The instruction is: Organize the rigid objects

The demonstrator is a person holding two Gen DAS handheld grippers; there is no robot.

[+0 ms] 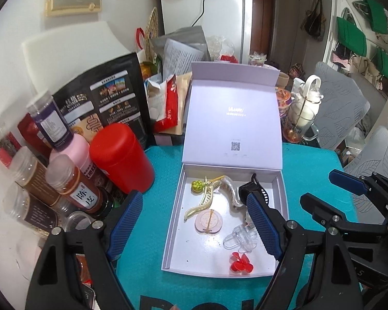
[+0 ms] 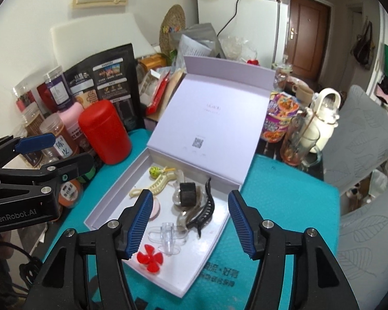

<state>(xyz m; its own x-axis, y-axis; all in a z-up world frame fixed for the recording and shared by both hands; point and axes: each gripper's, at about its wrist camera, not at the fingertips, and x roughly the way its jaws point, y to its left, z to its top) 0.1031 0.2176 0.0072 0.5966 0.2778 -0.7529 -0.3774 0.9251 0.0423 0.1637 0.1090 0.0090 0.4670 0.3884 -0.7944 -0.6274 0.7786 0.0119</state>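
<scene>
The white box (image 2: 108,206) lies open on the blue-green mat (image 2: 284,206), and nothing is above its tray. Its lid (image 2: 214,118) stands up like a wall at the back. On the left, a red can (image 2: 104,131) and spice jars (image 1: 75,188) crowd close to the box. On the right, the mat is bare. A white kettle (image 2: 323,118) and a noodle cup (image 2: 279,118) stand farther back.

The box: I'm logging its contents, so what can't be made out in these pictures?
- Pink disc: right view, half hidden by a gripper finger.
- Black clip: left view, mostly behind a finger.
- Lid print: both views, too small to read.
</scene>
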